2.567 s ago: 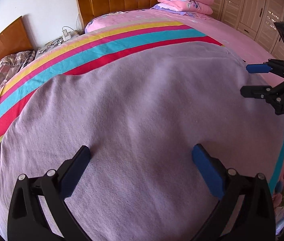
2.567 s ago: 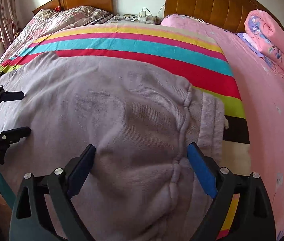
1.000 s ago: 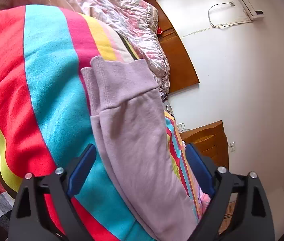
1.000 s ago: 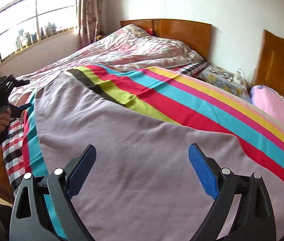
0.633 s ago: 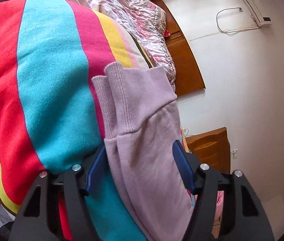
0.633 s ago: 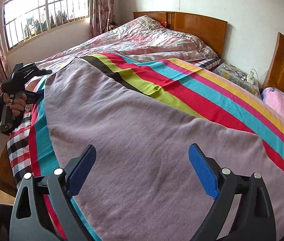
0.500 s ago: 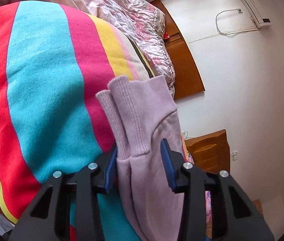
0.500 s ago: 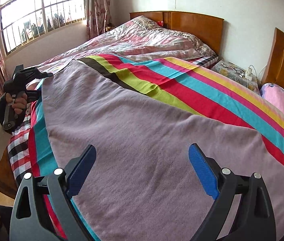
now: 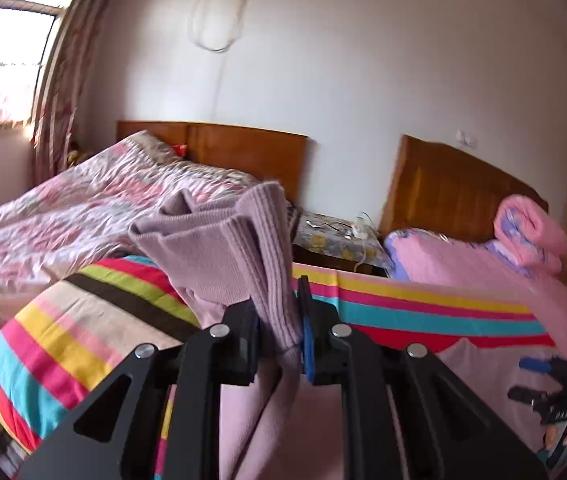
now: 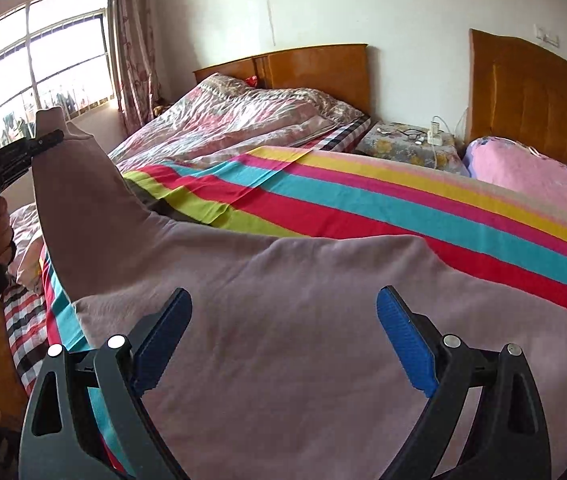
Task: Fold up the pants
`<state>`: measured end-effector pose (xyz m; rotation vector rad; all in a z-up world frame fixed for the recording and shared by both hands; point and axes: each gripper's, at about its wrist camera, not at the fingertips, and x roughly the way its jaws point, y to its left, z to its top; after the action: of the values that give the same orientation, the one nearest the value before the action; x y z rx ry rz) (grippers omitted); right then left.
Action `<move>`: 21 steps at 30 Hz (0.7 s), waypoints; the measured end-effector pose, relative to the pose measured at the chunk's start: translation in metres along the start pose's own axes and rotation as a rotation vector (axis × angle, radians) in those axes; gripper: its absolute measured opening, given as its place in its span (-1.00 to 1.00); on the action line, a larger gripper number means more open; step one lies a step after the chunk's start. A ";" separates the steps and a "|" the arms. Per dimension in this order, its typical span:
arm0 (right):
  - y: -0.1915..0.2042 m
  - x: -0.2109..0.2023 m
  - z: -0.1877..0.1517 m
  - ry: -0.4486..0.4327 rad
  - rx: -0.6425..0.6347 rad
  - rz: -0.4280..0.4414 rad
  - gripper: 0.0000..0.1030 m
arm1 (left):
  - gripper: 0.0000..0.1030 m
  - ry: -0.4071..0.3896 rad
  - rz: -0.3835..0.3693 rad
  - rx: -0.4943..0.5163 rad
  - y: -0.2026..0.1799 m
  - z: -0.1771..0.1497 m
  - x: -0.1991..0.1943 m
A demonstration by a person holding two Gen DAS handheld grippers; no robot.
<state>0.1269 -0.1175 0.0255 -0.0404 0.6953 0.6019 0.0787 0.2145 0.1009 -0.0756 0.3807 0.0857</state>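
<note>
Left tongs clamped on the pants cuff, lifting the leg off the bed; right tongs apart above the body. Next: carry the cuff toward the waistband.

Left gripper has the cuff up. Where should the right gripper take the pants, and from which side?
Judging by the pose, the near edge of the flat pants: the open right gripper hangs just above it. Slide in low from that edge; the left gripper lifts the cuff end.
</note>
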 end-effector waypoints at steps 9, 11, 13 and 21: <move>-0.097 -0.071 -0.010 -0.099 0.237 -0.200 0.79 | -0.47 0.376 -0.391 0.644 -0.215 -0.162 0.041; -0.107 -0.076 -0.015 -0.089 0.267 -0.181 0.79 | -0.05 0.362 -0.440 0.600 -0.203 -0.160 0.029; -0.106 -0.070 -0.022 -0.063 0.269 -0.150 0.79 | 0.35 0.295 -0.470 0.506 -0.174 -0.146 0.009; -0.036 -0.003 -0.041 0.136 0.279 0.191 0.66 | 0.66 0.288 -0.145 0.020 -0.009 -0.112 0.009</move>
<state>0.1203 -0.1577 -0.0099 0.2490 0.9165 0.6845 0.0464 0.1956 -0.0058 -0.0963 0.6618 -0.0732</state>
